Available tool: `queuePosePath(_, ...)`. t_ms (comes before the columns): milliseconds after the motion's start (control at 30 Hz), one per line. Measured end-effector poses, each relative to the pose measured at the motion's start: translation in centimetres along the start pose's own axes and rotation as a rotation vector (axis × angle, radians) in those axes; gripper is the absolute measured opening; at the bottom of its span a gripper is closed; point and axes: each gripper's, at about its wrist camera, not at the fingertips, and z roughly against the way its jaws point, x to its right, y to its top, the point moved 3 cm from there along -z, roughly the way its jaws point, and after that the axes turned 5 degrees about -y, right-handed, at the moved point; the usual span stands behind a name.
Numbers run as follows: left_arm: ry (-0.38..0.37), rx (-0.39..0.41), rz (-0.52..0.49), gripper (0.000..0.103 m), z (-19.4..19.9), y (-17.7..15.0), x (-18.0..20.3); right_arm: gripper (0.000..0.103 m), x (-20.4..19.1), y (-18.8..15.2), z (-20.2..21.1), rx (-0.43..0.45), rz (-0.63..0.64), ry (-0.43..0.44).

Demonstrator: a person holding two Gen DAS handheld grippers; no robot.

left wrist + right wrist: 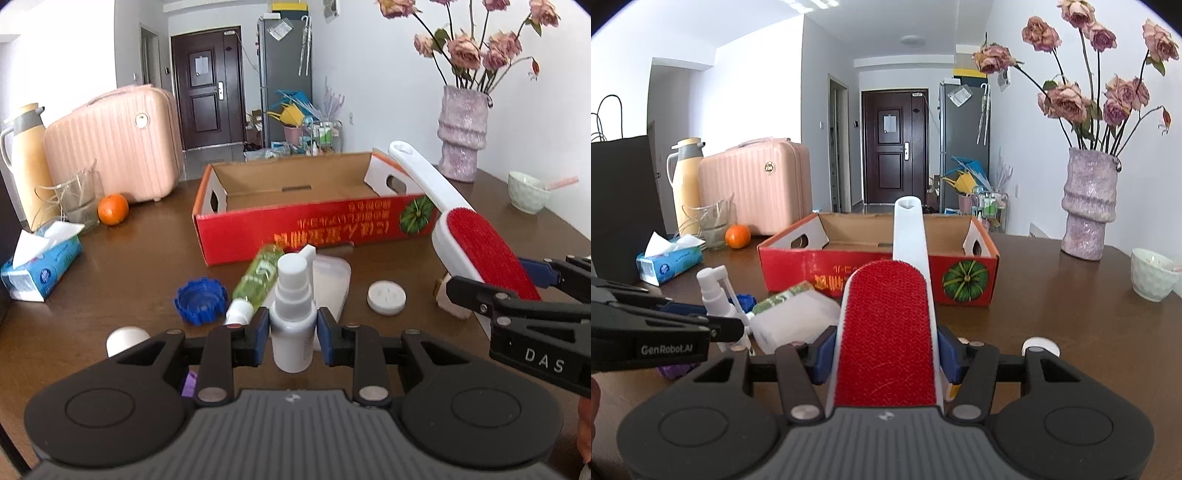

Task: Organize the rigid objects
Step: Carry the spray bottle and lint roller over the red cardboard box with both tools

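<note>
My left gripper [293, 332] is shut on a white spray bottle [292, 317], held upright above the brown table [140, 258]; the bottle also shows in the right wrist view [714, 291]. My right gripper [884, 354] is shut on a red-and-white lint brush [886, 332], handle pointing toward the open red cardboard box [879, 273]. In the left wrist view the brush [476, 243] and right gripper [491, 284] are at the right, next to the box [306, 218]. On the table before the box lie a green bottle [258, 277], a blue cap [201, 301], a white round lid [386, 298] and a white flat case [330, 284].
At the back left stand a pink suitcase [114, 147], a yellow thermos [27, 166], a glass jug [79, 199], an orange [112, 209] and a tissue pack [40, 266]. A vase of flowers [461, 133] and a white bowl [526, 192] are at the right.
</note>
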Motion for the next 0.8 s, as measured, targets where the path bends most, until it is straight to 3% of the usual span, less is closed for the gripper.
queuePosePath(433, 0.01, 0.096, 0.035, 0.029, -0.2, 5.5, 0.1, 0.055, 0.6, 4.2, -1.2, 0.056, -0.01, -0.01)
queuePosePath(800, 0.021, 0.153, 0.099, 0.029, -2.3, 9.8, -0.6, 0.055, 1.0, 8.1, -4.6, 0.082, -0.031, -0.024)
